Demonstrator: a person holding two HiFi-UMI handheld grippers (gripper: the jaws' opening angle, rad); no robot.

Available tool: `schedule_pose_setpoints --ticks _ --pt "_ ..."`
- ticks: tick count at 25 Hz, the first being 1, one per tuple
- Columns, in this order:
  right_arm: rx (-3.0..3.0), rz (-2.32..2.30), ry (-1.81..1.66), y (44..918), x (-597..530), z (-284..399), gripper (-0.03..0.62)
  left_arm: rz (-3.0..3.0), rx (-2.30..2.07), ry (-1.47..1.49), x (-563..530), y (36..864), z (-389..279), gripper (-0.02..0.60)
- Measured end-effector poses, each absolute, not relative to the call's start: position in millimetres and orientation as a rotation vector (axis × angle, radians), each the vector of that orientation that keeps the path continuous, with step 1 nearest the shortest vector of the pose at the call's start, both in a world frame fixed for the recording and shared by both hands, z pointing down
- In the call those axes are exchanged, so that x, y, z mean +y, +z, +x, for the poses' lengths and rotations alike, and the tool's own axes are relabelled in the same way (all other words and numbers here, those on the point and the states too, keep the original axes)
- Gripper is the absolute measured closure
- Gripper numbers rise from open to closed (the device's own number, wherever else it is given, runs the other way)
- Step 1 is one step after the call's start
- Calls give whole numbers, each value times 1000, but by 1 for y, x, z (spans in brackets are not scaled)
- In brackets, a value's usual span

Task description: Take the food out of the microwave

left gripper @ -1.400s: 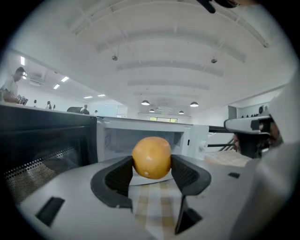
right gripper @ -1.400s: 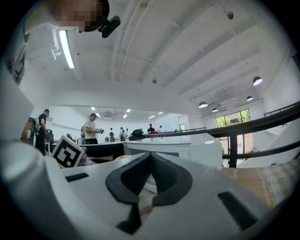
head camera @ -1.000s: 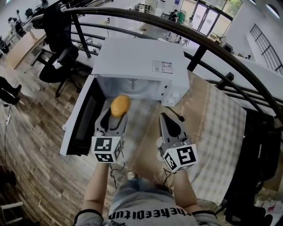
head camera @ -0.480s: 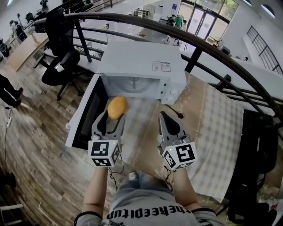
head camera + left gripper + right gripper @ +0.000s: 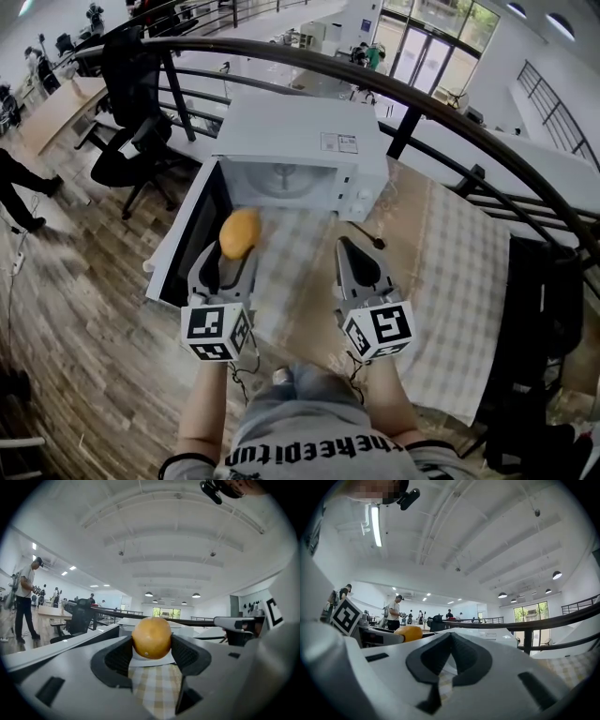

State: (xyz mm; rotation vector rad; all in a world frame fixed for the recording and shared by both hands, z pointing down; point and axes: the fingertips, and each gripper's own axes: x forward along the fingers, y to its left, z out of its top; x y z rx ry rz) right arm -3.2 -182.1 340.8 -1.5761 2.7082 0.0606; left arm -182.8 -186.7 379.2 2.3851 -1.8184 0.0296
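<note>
**Orange-yellow fruit (image 5: 239, 232) sitting in the left gripper (image 5: 234, 247), outside the microwave (image 5: 300, 127)**

The left gripper's fingers (image 5: 117, 656) are grasping the round fruit (image 5: 151, 637) by its two sides. Their dark ribbed pads are pressing on it, and it is standing proud above them. Seen from the head view, the fruit is hanging just in front of the microwave's open mouth, toward its left side and beside the open door (image 5: 187, 239). The door is swinging out to the left.

The right gripper (image 5: 350, 247) is pointing toward the microwave too, to the right of the left one and apart from it. Its fingers (image 5: 431, 660) are clenched tip to tip with nothing between them. Only a sliver of checked cloth (image 5: 446, 682) is showing through the gap behind the tips. In the right gripper view the fruit (image 5: 408, 633) is peeking up at the left, beyond the other gripper's marker cube (image 5: 346, 616).

The white microwave is resting at the far end of the counter. The beige checked cloth (image 5: 441, 262) is covering the counter. A dark railing (image 5: 441, 103) is curving past behind it. An office chair (image 5: 131, 141) is standing on the wooden floor to the far left.
</note>
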Motion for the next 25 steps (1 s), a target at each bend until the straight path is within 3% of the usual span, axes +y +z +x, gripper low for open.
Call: schedule_pose_setpoints --ticks 25 --pt "2681 -1603 104 318 -140 0 589 2412 -1867 -87 -145 344 -188 325"
